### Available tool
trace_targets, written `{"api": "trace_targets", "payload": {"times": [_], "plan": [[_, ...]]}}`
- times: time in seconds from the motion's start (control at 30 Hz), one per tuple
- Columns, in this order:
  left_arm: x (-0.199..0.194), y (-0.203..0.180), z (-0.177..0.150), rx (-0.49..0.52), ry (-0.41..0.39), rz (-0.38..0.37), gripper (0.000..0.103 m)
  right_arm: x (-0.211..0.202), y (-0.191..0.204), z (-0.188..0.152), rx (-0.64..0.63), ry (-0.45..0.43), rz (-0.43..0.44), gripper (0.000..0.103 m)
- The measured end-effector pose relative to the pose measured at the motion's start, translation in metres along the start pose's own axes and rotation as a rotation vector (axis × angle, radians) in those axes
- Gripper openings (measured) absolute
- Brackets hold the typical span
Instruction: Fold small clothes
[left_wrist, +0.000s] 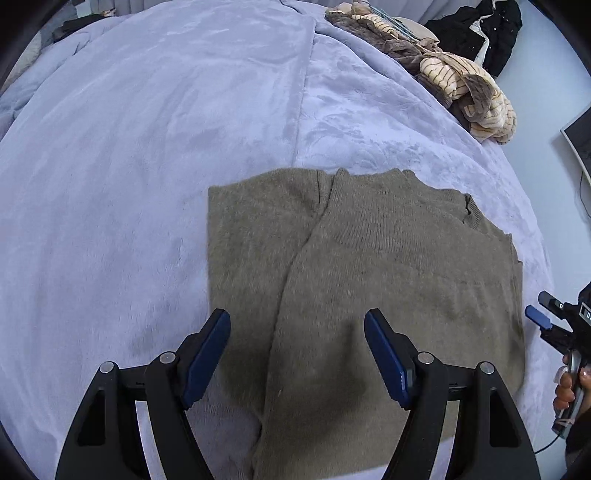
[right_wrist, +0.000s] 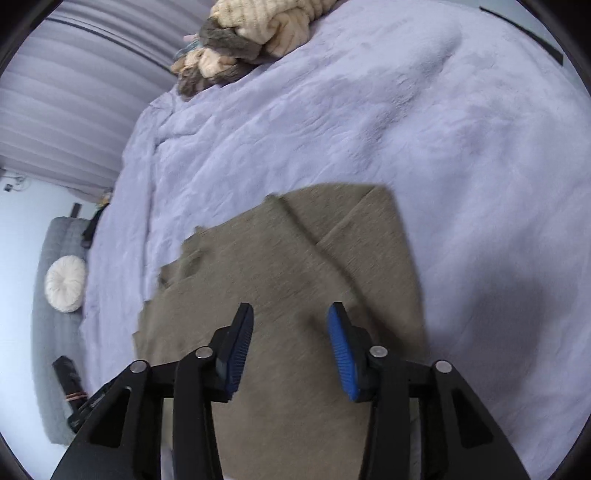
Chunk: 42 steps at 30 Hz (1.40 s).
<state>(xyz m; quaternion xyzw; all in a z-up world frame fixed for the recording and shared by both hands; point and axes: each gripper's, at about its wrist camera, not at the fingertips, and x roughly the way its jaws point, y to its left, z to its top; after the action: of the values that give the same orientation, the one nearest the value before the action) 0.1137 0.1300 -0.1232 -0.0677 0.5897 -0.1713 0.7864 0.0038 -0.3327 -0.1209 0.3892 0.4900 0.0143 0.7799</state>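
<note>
A: Bedroom, lavender plush blanket (left_wrist: 147, 147) over the bed. Nearest thing?

B: Left gripper (left_wrist: 297, 325), fingers spread wide, nothing in them, hovering over the near part of the olive knit sweater (left_wrist: 388, 266). Right gripper (right_wrist: 290, 314) also spread and empty, over the same sweater (right_wrist: 295, 258), which lies flat mid-blanket with a sleeve or side panel already turned in across the body.

A: Step?

B: Looks mid-fold, between grasps. My guess for next: pinch the near edge at two corners and carry it toward the collar end, keeping layers aligned.

A: Farther back?

B: Striped cream clothes heap (left_wrist: 458, 81) at the blanket's far edge, black garment (left_wrist: 484, 26) beyond it.
</note>
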Motion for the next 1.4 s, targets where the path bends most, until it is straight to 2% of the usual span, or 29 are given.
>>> {"api": "trace_targets", "payload": {"times": [0.13, 0.23, 0.3, 0.37, 0.43, 0.47, 0.5, 0.53, 0.57, 0.63, 0.67, 0.77, 0.87, 0.97, 1.07, 1.17, 1.23, 1.3, 1.33, 1.4], "plan": [[-0.006, 0.008, -0.037, -0.005, 0.079, -0.032, 0.075, 0.024, 0.026, -0.077, 0.002, 0.200, 0.152, 0.058], [-0.004, 0.009, -0.058, -0.009, 0.117, -0.053, 0.075, 0.055, 0.027, -0.139, 0.089, 0.337, 0.204, 0.058], [-0.001, 0.009, -0.069, -0.020, 0.132, -0.075, 0.075, 0.071, 0.022, -0.167, 0.145, 0.367, 0.191, 0.058], [0.002, 0.009, -0.076, -0.029, 0.145, -0.095, 0.075, 0.079, 0.016, -0.183, 0.221, 0.341, 0.198, 0.058], [0.004, 0.007, -0.078, -0.024, 0.136, -0.097, 0.075, 0.081, 0.010, -0.185, 0.270, 0.279, 0.193, 0.058], [0.005, 0.008, -0.079, -0.026, 0.131, -0.102, 0.068, 0.079, 0.007, -0.185, 0.293, 0.246, 0.199, 0.058], [0.006, 0.009, -0.078, -0.037, 0.136, -0.115, 0.056, 0.078, 0.005, -0.184, 0.315, 0.213, 0.200, 0.058], [0.008, 0.011, -0.077, -0.045, 0.147, -0.122, 0.030, 0.078, 0.004, -0.181, 0.327, 0.192, 0.200, 0.058], [0.011, 0.012, -0.076, -0.048, 0.160, -0.120, 0.015, 0.079, 0.004, -0.179, 0.335, 0.177, 0.202, 0.058], [0.008, 0.017, -0.074, -0.062, 0.159, -0.156, 0.015, 0.079, 0.006, -0.172, 0.335, 0.158, 0.198, 0.029], [0.001, 0.018, -0.075, -0.060, 0.147, -0.182, 0.015, 0.079, 0.009, -0.169, 0.317, 0.158, 0.190, 0.010], [-0.017, 0.021, -0.078, -0.028, 0.110, -0.204, 0.015, 0.065, 0.026, -0.158, 0.202, 0.157, 0.170, 0.009], [-0.016, 0.031, -0.088, -0.036, 0.124, -0.186, 0.009, 0.054, 0.033, -0.164, 0.120, 0.186, 0.133, 0.008], [0.006, 0.040, -0.103, -0.034, 0.165, -0.122, 0.009, 0.065, 0.017, -0.177, 0.125, 0.238, 0.060, 0.008], [0.012, 0.042, -0.112, -0.040, 0.161, -0.117, 0.009, 0.070, 0.004, -0.183, 0.154, 0.255, 0.047, 0.004], [0.006, 0.038, -0.114, -0.013, 0.156, -0.090, 0.009, 0.066, 0.006, -0.180, 0.124, 0.288, 0.037, 0.004], [-0.002, 0.035, -0.114, 0.001, 0.148, -0.082, 0.009, 0.053, 0.009, -0.178, 0.084, 0.303, 0.035, 0.010], [-0.013, 0.030, -0.110, 0.009, 0.129, -0.084, 0.009, 0.029, 0.011, -0.169, 0.017, 0.269, 0.005, 0.011], [-0.019, 0.027, -0.107, 0.011, 0.112, -0.080, 0.009, 0.021, 0.015, -0.161, -0.011, 0.236, -0.011, 0.016], [-0.031, 0.024, -0.099, 0.011, 0.074, -0.085, 0.009, -0.002, 0.020, -0.142, -0.038, 0.153, -0.064, 0.046]]}}
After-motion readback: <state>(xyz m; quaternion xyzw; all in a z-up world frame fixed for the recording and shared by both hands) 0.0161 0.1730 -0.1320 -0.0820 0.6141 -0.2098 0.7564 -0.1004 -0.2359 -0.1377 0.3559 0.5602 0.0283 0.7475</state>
